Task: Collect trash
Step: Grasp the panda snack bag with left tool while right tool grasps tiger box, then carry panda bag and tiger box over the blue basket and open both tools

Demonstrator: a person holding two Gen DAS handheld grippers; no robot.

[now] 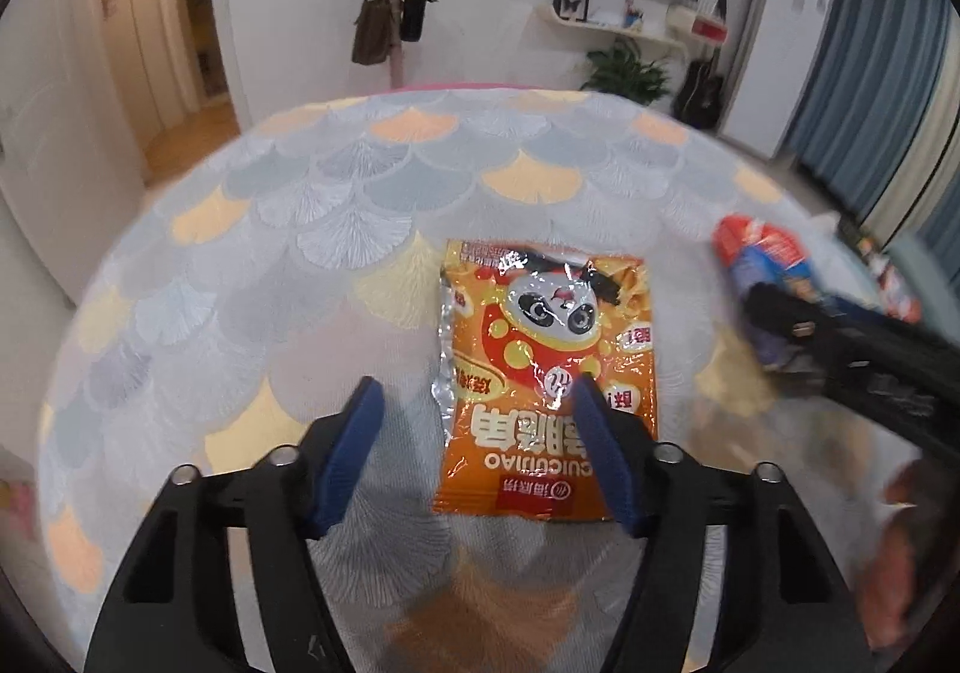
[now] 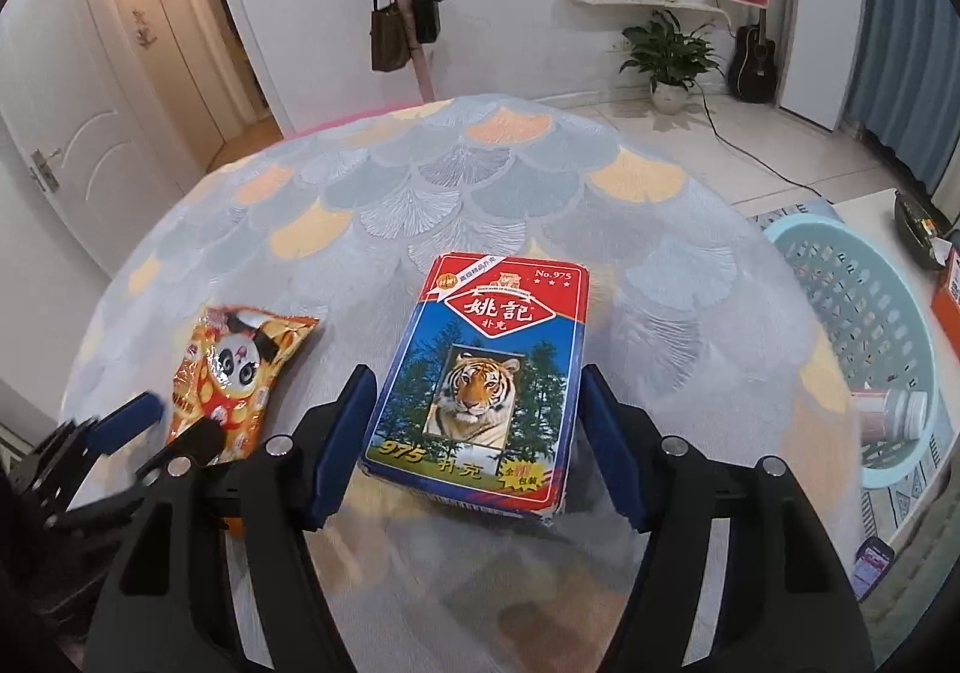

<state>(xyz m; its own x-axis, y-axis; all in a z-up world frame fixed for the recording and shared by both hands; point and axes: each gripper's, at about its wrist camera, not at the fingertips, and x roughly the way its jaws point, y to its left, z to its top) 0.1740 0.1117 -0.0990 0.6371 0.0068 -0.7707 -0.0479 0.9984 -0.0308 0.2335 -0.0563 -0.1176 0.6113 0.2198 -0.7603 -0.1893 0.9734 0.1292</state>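
Landmark: table | card box on it, centre | snack packet on it, left of box, apart | basket on floor, right of table | bottle lying inside basket

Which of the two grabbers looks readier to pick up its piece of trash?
Probably the right hand-held gripper: its open fingers already straddle the tiger card box. The left hand-held gripper is open too, but only one finger overlaps the orange snack packet, which lies off-centre between them.
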